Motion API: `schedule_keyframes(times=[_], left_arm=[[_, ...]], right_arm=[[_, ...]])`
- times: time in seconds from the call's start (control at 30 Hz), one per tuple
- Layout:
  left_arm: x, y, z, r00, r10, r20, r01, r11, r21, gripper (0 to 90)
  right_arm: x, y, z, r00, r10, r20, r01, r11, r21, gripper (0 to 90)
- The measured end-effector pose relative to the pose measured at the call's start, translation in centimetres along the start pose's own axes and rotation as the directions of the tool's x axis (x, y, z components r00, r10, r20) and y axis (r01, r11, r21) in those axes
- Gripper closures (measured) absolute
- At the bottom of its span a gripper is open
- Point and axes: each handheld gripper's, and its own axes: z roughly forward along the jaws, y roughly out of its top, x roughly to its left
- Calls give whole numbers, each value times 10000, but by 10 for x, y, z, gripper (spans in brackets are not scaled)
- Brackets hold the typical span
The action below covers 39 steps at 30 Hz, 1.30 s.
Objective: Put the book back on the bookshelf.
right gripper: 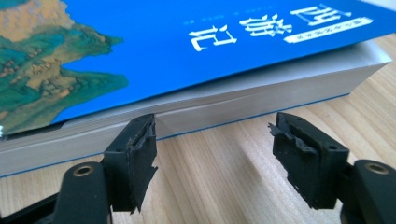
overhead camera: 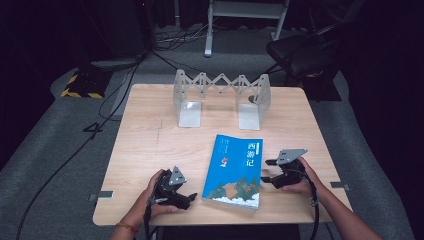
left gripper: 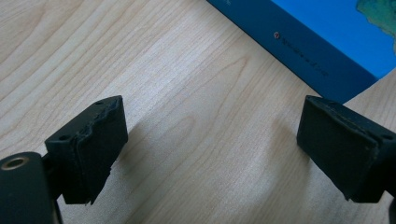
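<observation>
A blue paperback book (overhead camera: pixel 235 170) lies flat on the wooden table (overhead camera: pixel 150 140), its cover showing white Chinese characters and a painted landscape. My left gripper (overhead camera: pixel 192 198) rests on the table just left of the book's spine, jaws wide apart over bare wood (left gripper: pixel 210 135); the book's dark blue spine (left gripper: pixel 303 56) lies a little beyond them. My right gripper (overhead camera: pixel 266 171) sits at the book's right side, open and level with the page edge (right gripper: pixel 243 100), with nothing between its pads. The left pad (right gripper: pixel 135 158) is close to the page edge.
A folding metal bookend rack (overhead camera: pixel 220 97) stands at the back of the table, with two upright plates. Cables cross the grey floor to the left, and a dark chair (overhead camera: pixel 300 52) stands at the back right. The table's front edge runs just below both hands.
</observation>
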Motion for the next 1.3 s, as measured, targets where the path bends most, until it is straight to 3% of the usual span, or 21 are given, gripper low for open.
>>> schedule_keyframes(times=[0.27, 0.4, 0.6, 0.77, 0.93, 1.03, 1.3], left_arm=[[1, 0, 0, 9999, 80, 60, -81, 10000, 42, 86], [1, 0, 0, 10000, 61, 55, -61, 10000, 33, 87], [1, 0, 0, 9999, 81, 64, -81, 10000, 35, 88], [1, 0, 0, 10000, 76, 62, -76, 10000, 33, 88], [1, 0, 0, 9999, 90, 49, -90, 10000, 27, 89], [1, 0, 0, 9999, 120, 90, -120, 9999, 22, 88], [3, 0, 0, 9997, 165, 163, -165, 9999, 7, 88]], right_arm=[[1, 5, -6, 9998, 207, -23, -208, 9983, -538, 321], [4, 4, -2, 10000, -8, 50, 9, 10000, -73, 325], [9, 1, -6, 9990, -210, -406, 218, 9996, 202, 317], [17, -2, 3, 9960, -579, -686, 642, 9936, 927, 315], [21, 0, 5, 9949, -707, -726, 771, 9929, 901, 307], [19, -1, 3, 9954, -503, -814, 560, 9961, 685, 307], [19, 1, 0, 9957, -523, -759, 566, 9968, 561, 309]])
